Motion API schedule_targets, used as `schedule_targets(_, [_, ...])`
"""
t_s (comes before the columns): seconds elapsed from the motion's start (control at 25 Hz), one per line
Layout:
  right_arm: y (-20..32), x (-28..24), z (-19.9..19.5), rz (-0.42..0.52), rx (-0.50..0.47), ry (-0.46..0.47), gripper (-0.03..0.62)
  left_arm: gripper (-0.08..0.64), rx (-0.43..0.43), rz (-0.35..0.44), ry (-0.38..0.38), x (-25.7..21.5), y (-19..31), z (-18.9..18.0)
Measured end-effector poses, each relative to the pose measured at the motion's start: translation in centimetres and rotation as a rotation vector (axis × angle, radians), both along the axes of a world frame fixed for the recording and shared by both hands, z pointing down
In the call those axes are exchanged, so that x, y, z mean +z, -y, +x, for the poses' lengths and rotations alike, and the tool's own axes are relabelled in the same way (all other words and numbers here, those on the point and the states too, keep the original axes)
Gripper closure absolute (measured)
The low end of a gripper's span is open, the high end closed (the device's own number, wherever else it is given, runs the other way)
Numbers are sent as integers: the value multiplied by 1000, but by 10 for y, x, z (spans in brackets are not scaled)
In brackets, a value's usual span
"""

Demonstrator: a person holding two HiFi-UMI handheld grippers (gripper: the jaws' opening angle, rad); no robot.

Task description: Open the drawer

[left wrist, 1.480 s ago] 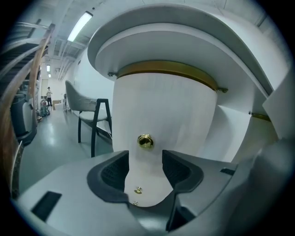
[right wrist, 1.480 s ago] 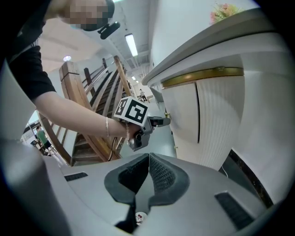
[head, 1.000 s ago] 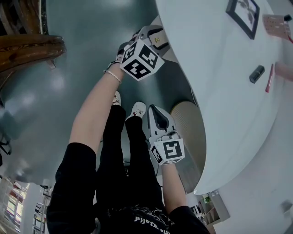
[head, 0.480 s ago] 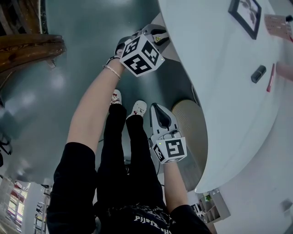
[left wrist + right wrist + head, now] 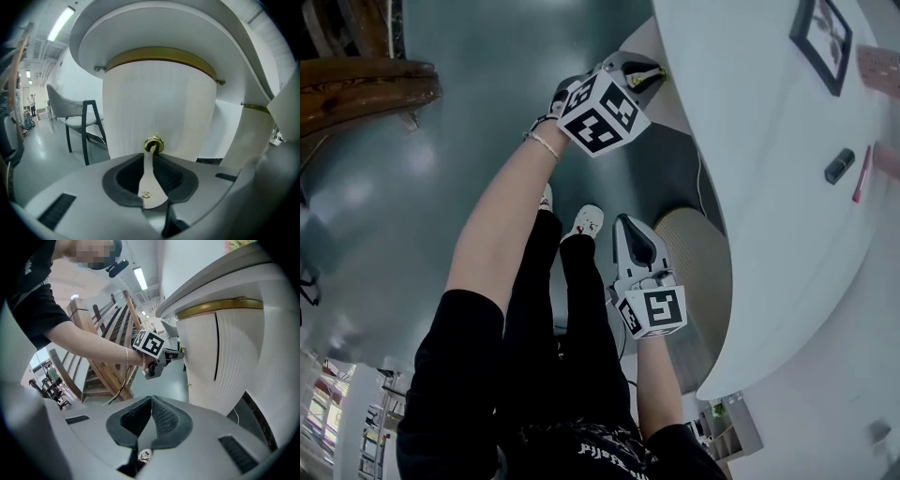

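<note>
Drawer knob (image 5: pixel 153 144) is half hidden between left gripper's (image 5: pixel 151 153) just-closing fingers (image 5: pixel 165 172).

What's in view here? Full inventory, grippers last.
white curved desk with gold trim: 1, white, right side of head view
ribbed white drawer front: 1, white, under the desktop
round brass knob: 1, gold, on the drawer front
black picture frame: 1, black, on the desktop
small black block: 1, black, on the desktop
thin pink stick: 1, pink, beside the block
grey chair with black legs: 1, grey, left of the drawer
left gripper: 1, grey, jaws have just been closing, now shut on the knob
right gripper: 1, grey, shut, empty
</note>
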State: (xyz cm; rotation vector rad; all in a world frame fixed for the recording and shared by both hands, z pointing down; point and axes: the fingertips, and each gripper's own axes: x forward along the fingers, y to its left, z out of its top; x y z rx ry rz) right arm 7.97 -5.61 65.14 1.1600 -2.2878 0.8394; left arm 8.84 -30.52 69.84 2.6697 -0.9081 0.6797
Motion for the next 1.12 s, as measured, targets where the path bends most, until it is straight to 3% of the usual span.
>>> schedule_targets(0.08, [-1, 2, -1, -5, -7, -8, 565, 366, 40, -6, -10, -1, -3, 2])
schedule_targets(0.12, [-3, 4, -1, -9, -9, -13, 565, 362, 62, -1, -9, -2, -4, 4])
schedule_targets(0.32, [-7, 8, -7, -25, -21, -17, 565, 377, 100, 73, 29, -13, -3, 8])
schedule_targets(0.6, [-14, 13, -12, -29, -80, -40, 565, 428, 132, 68, 36, -16, -1, 5])
schedule_targets(1.12, [-18, 15, -16, -35, -96, -42, 565, 434, 118, 68, 59, -15, -11, -8])
